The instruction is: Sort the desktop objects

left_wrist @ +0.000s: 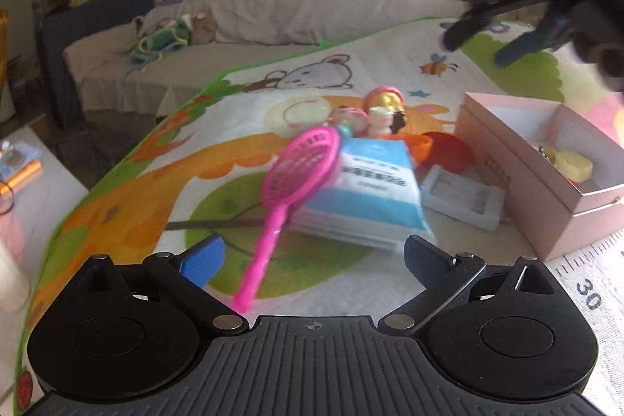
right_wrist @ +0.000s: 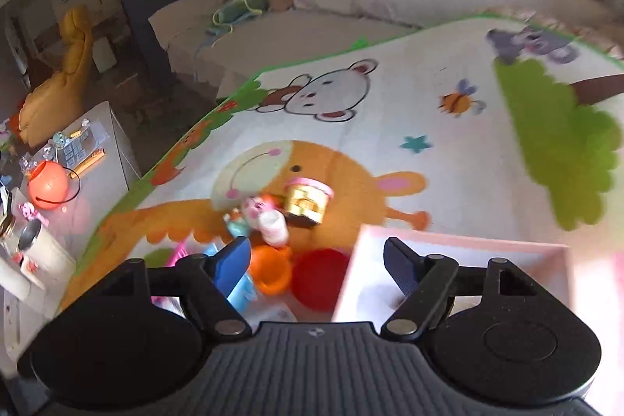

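Left gripper (left_wrist: pixel 314 252) spread wide, nothing gripped; pink toy racket (left_wrist: pixel 290 190) lies between the jaws, untouched, head on a blue-white packet (left_wrist: pixel 374 190). Right gripper (right_wrist: pixel 316 262) parted, empty, above the pink box (right_wrist: pixel 460 248) edge. Toys cluster mid-mat (right_wrist: pixel 390 127): orange cup (right_wrist: pixel 273 269), red bowl (right_wrist: pixel 318 277), gold jar (right_wrist: pixel 308 197). Far mat corners lie bare.

Glossy pink plastic racket (left_wrist: pixel 298 170) lies on a smooth printed mat (left_wrist: pixel 241 104) beside a matt pink cardboard box (left_wrist: pixel 518 158).
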Tool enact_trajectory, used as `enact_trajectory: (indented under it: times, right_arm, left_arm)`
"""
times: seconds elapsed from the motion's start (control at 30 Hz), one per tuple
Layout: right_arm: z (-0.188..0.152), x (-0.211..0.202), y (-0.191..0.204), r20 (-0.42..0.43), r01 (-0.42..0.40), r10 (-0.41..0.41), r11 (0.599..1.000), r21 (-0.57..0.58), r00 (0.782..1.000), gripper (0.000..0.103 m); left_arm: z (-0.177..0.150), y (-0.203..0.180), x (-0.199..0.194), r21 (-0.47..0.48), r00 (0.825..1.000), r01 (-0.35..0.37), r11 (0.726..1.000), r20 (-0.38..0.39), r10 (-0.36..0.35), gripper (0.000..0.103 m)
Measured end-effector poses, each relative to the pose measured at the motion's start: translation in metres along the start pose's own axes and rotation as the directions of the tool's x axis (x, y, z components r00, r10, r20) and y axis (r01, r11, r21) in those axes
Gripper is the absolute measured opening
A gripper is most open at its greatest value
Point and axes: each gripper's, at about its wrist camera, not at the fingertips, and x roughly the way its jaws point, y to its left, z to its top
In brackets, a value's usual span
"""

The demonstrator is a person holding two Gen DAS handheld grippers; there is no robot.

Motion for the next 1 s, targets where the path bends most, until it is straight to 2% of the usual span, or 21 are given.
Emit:
enact_trajectory:
  times: [0.07, 0.13, 0.23, 0.27, 0.33, 0.4, 0.43, 0.47, 0.53, 0.57, 0.7, 0.8, 0.9, 1.0]
  right_arm:
    - [0.017, 0.037, 0.015, -0.009, 0.033, -0.033, 0.999, -0.001, 0.999, 0.079]
    - [0.031, 0.072, 0.026, 0.003, 0.101, -0.101, 0.995, -0.005, 0.995, 0.079]
    - [0.045, 0.121, 0.037, -0.027, 0.173, -0.172, 0.985, 0.021, 0.985, 0.08]
    - [0.046, 0.135, 0.037, -0.048, 0.191, -0.189, 0.981, 0.035, 0.981, 0.08]
    - [0.045, 0.158, 0.034, -0.11, 0.175, -0.168, 0.983, 0.059, 0.98, 0.08]
    - [0.04, 0.172, 0.035, -0.145, 0.152, -0.142, 0.986, 0.064, 0.979, 0.066]
    - [0.037, 0.172, 0.038, -0.148, 0.138, -0.129, 0.989, 0.051, 0.981, 0.055]
    - [0.032, 0.172, 0.042, -0.169, 0.104, -0.098, 0.994, 0.024, 0.981, 0.053]
    - [0.023, 0.165, 0.053, -0.19, 0.068, -0.073, 0.997, -0.034, 0.979, 0.049]
    - [0.016, 0.16, 0.06, -0.211, 0.053, -0.067, 0.996, -0.072, 0.975, 0.042]
    - [-0.018, 0.13, 0.073, -0.289, -0.034, -0.009, 0.989, -0.141, 0.957, 0.042]
    - [-0.042, 0.094, 0.078, -0.303, -0.086, 0.026, 0.979, -0.186, 0.953, 0.041]
    - [-0.052, 0.042, 0.074, -0.239, -0.142, 0.097, 0.974, -0.178, 0.966, 0.039]
    - [-0.061, -0.022, 0.065, -0.084, -0.14, 0.123, 0.964, -0.227, 0.989, 0.039]
  left_arm:
    - [-0.001, 0.011, -0.001, -0.024, 1.0, 0.015, 1.0, 0.003, -0.015, 0.102]
    - [-0.005, 0.017, -0.005, -0.04, 0.999, 0.032, 0.999, 0.004, -0.032, 0.102]
    - [-0.006, 0.018, -0.008, -0.046, 0.998, 0.065, 0.997, 0.01, -0.064, 0.102]
    - [-0.007, 0.019, -0.01, -0.049, 0.997, 0.073, 0.996, 0.01, -0.073, 0.102]
    - [-0.009, 0.015, -0.009, -0.052, 0.996, 0.089, 0.995, 0.007, -0.088, 0.103]
    - [-0.01, 0.013, -0.007, -0.052, 0.996, 0.094, 0.994, 0.003, -0.094, 0.103]
    - [-0.011, 0.012, -0.005, -0.052, 0.996, 0.093, 0.994, -0.003, -0.093, 0.103]
    - [-0.012, 0.011, -0.004, -0.053, 0.996, 0.093, 0.994, -0.01, -0.093, 0.103]
    - [-0.014, 0.009, -0.002, -0.05, 0.995, 0.096, 0.994, -0.028, -0.097, 0.103]
    - [-0.017, 0.008, -0.001, -0.049, 0.994, 0.099, 0.994, -0.039, -0.101, 0.103]
    - [-0.023, 0.003, -0.003, -0.057, 0.99, 0.118, 0.991, -0.074, -0.122, 0.103]
    - [-0.028, 0.0, -0.007, -0.062, 0.988, 0.119, 0.991, -0.096, -0.124, 0.103]
    - [-0.033, -0.008, -0.014, -0.053, 0.986, 0.125, 0.991, -0.105, -0.13, 0.103]
    - [-0.037, -0.02, -0.022, -0.023, 0.985, 0.138, 0.99, -0.102, -0.14, 0.103]
